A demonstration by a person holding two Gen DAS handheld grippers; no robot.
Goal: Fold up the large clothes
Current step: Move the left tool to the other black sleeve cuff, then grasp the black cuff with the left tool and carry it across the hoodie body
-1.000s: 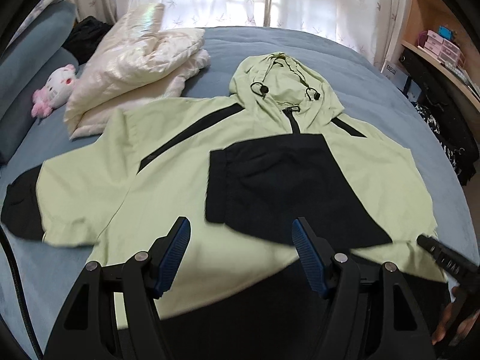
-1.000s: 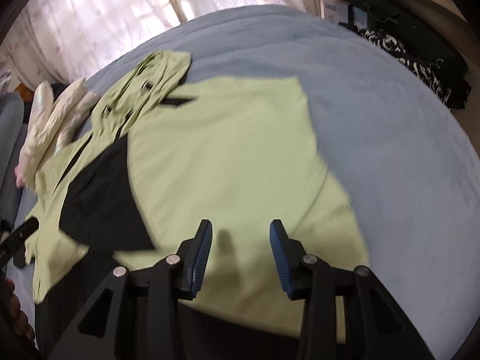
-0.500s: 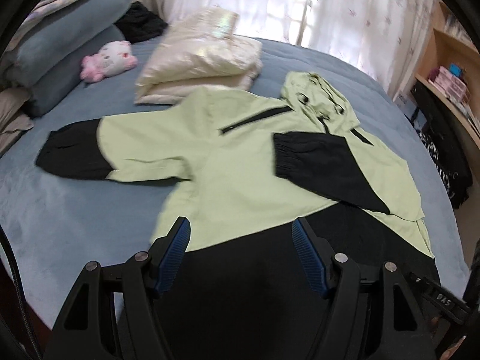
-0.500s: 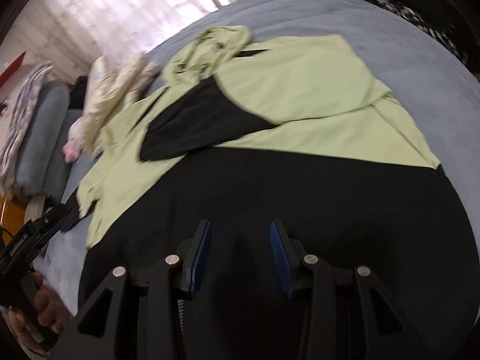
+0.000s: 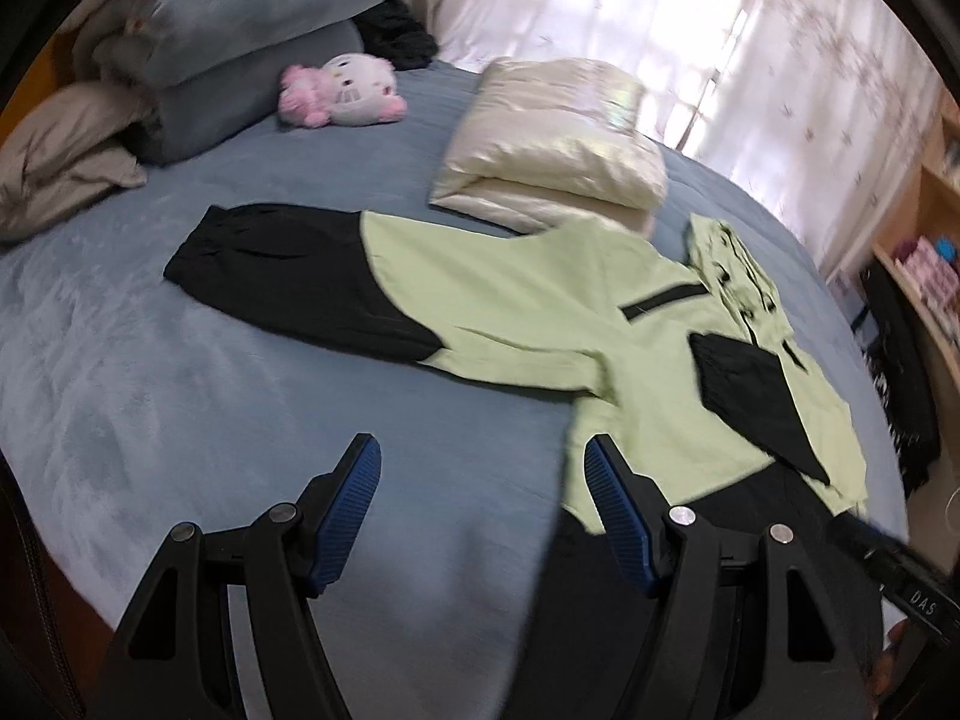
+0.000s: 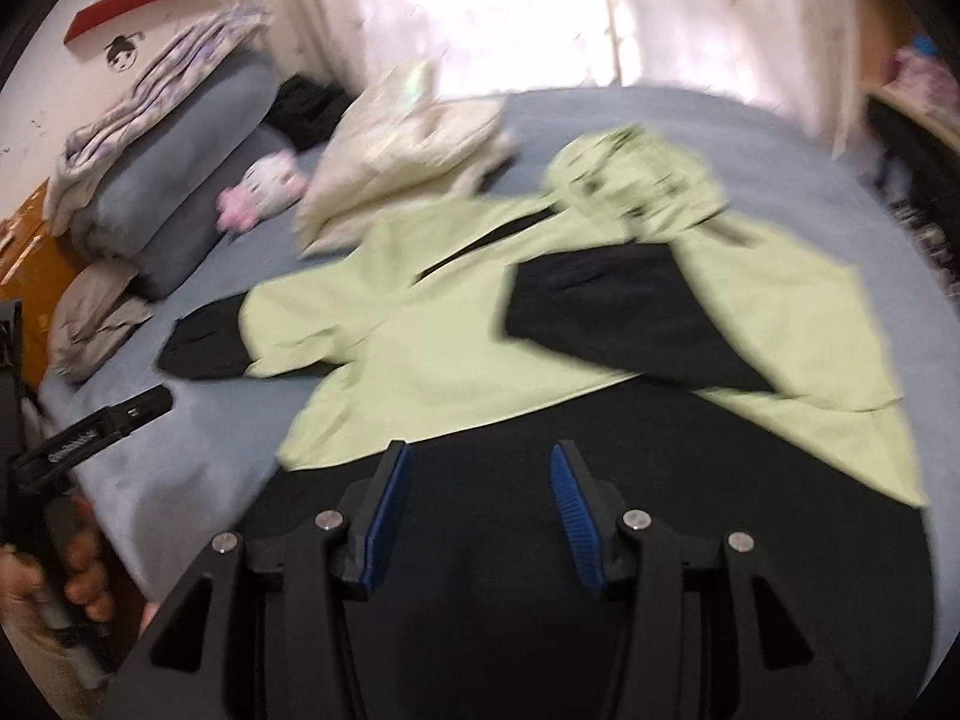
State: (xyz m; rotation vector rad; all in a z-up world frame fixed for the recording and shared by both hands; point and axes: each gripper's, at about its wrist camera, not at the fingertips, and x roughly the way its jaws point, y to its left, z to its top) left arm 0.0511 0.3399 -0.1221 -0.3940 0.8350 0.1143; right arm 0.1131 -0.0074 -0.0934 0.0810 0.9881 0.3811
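A light green hooded jacket (image 5: 540, 300) (image 6: 432, 348) with black cuffs and a black hem lies flat on the blue bed (image 5: 180, 390). One sleeve is folded across its chest, black cuff (image 6: 600, 312) uppermost. The other sleeve (image 5: 288, 282) stretches out sideways on the bed. My left gripper (image 5: 480, 468) is open above bare bedding, just left of the jacket's lower corner. My right gripper (image 6: 480, 462) hovers over the black hem (image 6: 600, 480); its jaws are opening and nothing is between them. The left gripper's black body (image 6: 90, 432) and a hand show at the right wrist view's left edge.
A folded cream jacket (image 5: 552, 138) lies beyond the green one. A pink and white plush toy (image 5: 348, 93), stacked blue pillows (image 5: 240, 60) and a beige cloth (image 5: 54, 162) sit at the bed's head. Curtains (image 5: 600, 0) and a shelf (image 5: 924, 228) stand behind.
Both grippers have swept left over the jacket; the left one is now off the garment, above bare bedding. The right jaws stand wider. The jacket has not moved.
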